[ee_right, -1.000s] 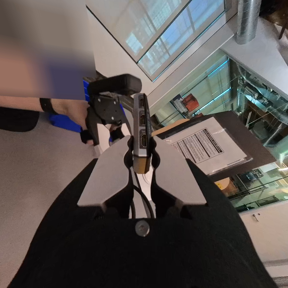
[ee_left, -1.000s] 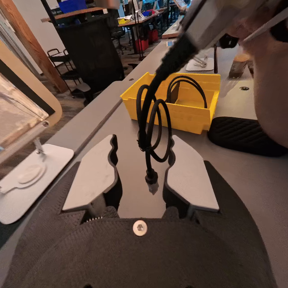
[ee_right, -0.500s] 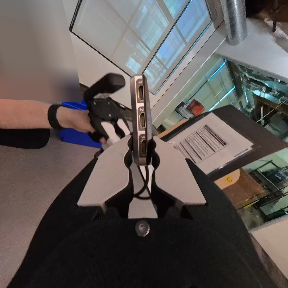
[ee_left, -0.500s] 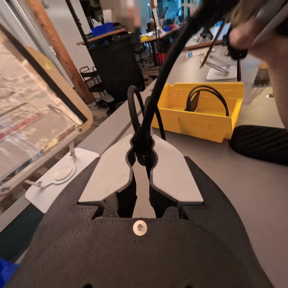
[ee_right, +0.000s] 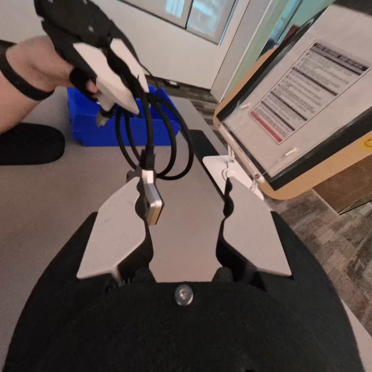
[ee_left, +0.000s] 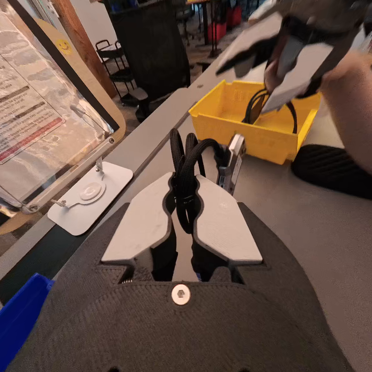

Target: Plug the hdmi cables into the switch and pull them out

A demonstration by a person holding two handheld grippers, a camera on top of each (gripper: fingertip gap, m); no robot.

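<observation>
My left gripper (ee_left: 184, 177) is shut on a bundle of black braided HDMI cable (ee_left: 186, 161). One end of the cable is plugged into the silver switch (ee_left: 231, 161), which hangs from it just right of my fingers. In the right wrist view, my right gripper (ee_right: 182, 181) is wide open. The switch (ee_right: 151, 199) hangs beside its left finger (ee_right: 116, 221), and the right pad stands well clear of it. The left gripper (ee_right: 141, 98) shows up left there, with the cable loops (ee_right: 171, 141) below it. The right gripper (ee_left: 241, 90) shows blurred at the top right of the left wrist view.
A yellow bin (ee_left: 241, 128) with another black cable (ee_left: 251, 104) stands behind the switch. A blue bin (ee_right: 120, 130) stands on the grey table (ee_right: 60, 191). A framed sign on a white stand (ee_left: 90, 197) is at the table edge. A black pad (ee_left: 332, 171) lies nearby. My hands' fingertips stand some 12 cm from each other.
My left gripper shut on the cable bundle. My right gripper then opened and let go of the switch, which now hangs from the cable. Both views have tilted down toward the table.
</observation>
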